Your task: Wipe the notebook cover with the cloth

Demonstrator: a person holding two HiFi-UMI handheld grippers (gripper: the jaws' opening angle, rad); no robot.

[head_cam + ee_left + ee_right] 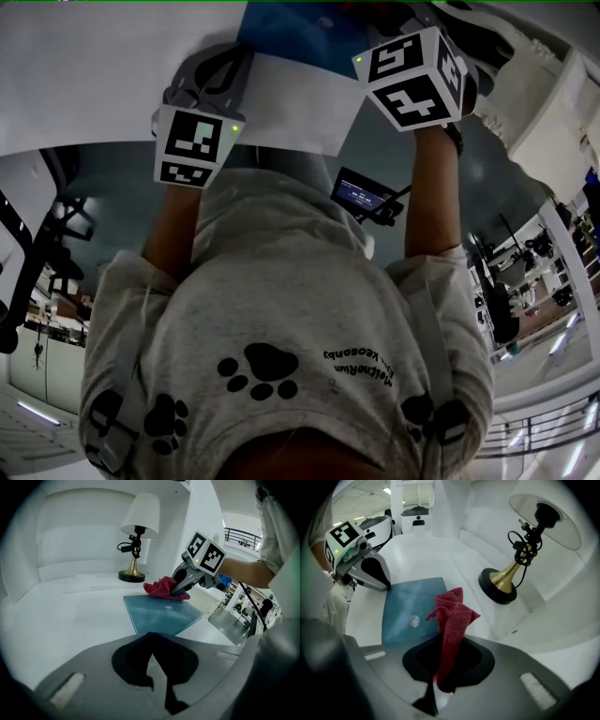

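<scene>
Right gripper [443, 667]: jaws clamped tight on a red cloth [451, 613], pinched at its lower end, with the rest bunched and standing out past the tips. Directly beyond those jaws and a little to their left, a blue notebook [410, 604], flat on the white surface [436, 557]. Seen from the left gripper view, free end of the cloth down on the notebook's far edge, touching the cover. Small pale spot [414, 619] on the cover, just left of the cloth.

Left gripper [151, 658]: jaws pressed together, nothing between them. Tips right at the notebook's nearest corner, the cover spreading away ahead of them towards the cloth. From the right gripper view, the dark tips lowered onto that same corner, apparently touching it; across the notebook from the right jaws, well apart from the cloth.

Farther out, ahead and to the right of the right jaws, a table lamp [520, 559] with a gold stem, black foot and white shade, upright on the surface just past the notebook's edge, not touching it. From above, both marker cubes side by side over the surface, a bare forearm behind each.
</scene>
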